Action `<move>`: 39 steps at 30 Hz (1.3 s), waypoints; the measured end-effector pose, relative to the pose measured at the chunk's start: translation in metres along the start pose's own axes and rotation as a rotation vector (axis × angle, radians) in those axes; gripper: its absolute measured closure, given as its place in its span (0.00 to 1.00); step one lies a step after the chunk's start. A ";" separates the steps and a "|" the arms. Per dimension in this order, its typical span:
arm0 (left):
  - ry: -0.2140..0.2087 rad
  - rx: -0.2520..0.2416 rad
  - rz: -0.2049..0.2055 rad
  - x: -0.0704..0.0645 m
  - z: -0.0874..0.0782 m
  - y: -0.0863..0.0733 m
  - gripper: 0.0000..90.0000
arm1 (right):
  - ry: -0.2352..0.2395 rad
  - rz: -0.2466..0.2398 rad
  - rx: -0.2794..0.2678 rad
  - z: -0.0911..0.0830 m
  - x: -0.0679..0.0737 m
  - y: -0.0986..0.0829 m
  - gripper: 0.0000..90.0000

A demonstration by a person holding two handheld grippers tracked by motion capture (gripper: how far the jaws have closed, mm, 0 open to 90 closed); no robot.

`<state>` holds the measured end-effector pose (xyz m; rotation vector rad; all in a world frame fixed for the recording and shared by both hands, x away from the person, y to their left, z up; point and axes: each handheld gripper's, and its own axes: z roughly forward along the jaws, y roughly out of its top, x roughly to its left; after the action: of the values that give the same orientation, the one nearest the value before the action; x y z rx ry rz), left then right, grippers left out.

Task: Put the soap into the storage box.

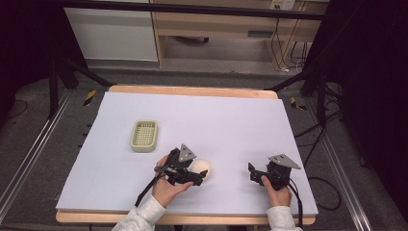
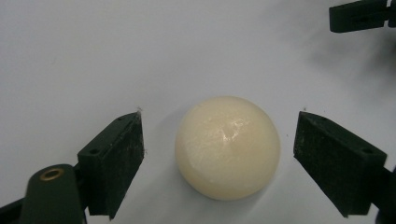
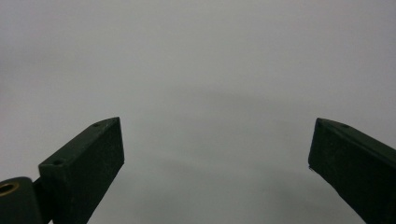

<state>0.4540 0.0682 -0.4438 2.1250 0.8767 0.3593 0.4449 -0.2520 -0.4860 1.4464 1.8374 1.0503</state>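
A round cream-coloured soap bar (image 1: pixel 201 169) lies on the white table sheet near the front, and in the left gripper view the soap bar (image 2: pixel 227 147) sits between my two black jaws with a gap on each side. My left gripper (image 1: pixel 202 175) is open around it, low over the sheet. My right gripper (image 1: pixel 252 173) is open to the right of the soap, its jaws wide apart over bare sheet (image 3: pixel 210 93) with nothing between them. A pale green slotted soap dish (image 1: pixel 144 135) stands farther back on the left.
The white sheet (image 1: pixel 216 120) covers a wooden table whose far edge (image 1: pixel 192 90) shows bare wood. Black frame legs stand at both back corners, and cables run over the floor at the right (image 1: pixel 315 144).
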 end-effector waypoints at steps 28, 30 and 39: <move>0.010 0.093 0.022 -0.007 0.027 -0.003 0.17 | 0.006 0.000 0.004 0.000 0.000 0.000 0.04; 0.013 0.098 0.020 -0.007 0.028 -0.003 0.17 | 0.006 0.000 0.004 0.000 0.000 0.000 0.04; 0.015 0.117 0.024 -0.008 0.032 -0.006 0.22 | 0.005 -0.001 0.007 0.001 0.000 0.000 0.04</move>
<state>0.4623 0.0472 -0.4691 2.2443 0.9005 0.3441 0.4453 -0.2515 -0.4861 1.4474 1.8466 1.0492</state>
